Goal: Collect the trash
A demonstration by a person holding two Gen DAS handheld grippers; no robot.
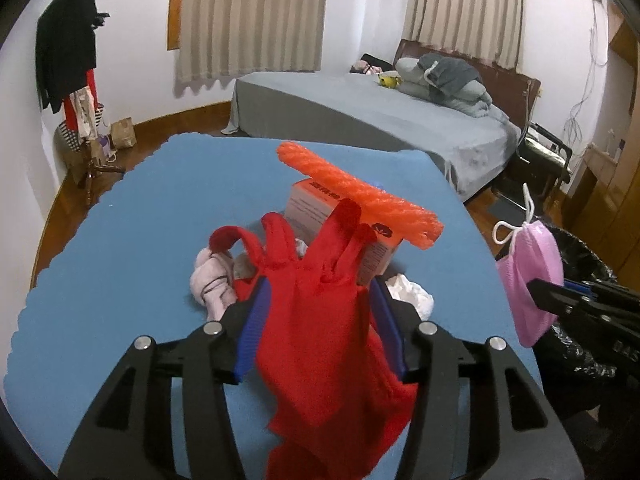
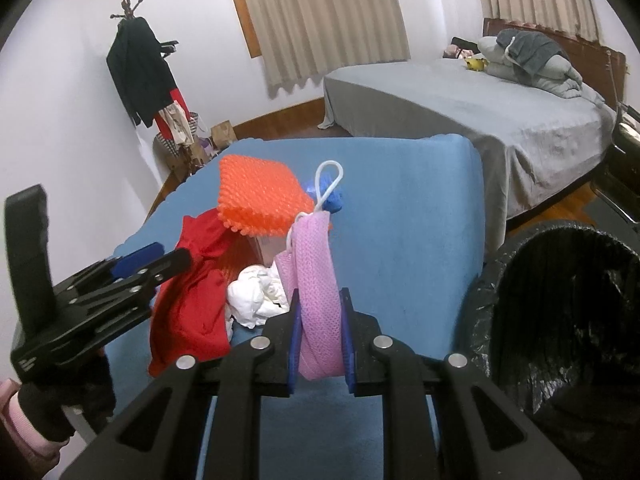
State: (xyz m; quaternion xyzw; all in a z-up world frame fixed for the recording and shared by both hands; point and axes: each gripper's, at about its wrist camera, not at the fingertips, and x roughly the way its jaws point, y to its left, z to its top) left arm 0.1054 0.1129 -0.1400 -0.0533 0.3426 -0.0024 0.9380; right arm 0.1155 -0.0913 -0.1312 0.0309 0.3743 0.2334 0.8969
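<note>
**Black frames, blue pads, a pink cuff**

We see both tools built alike. The left gripper point(image 1: 320, 320) and the right gripper point(image 2: 320, 332) each have matte black skeletal arms with long cut-out slots, and round silver screws sit just behind the fingers point(image 1: 252, 332). The finger pads are ribbed and bright blue. Behind the left tool's fingers, in the right wrist view, a black sleeve with a pink cuff point(image 2: 24, 420) covers the wrist.

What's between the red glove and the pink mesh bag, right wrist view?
A crumpled white tissue wad on the blue table sits between the red glove and the pink mesh bag; the right wrist view shows it.
</note>
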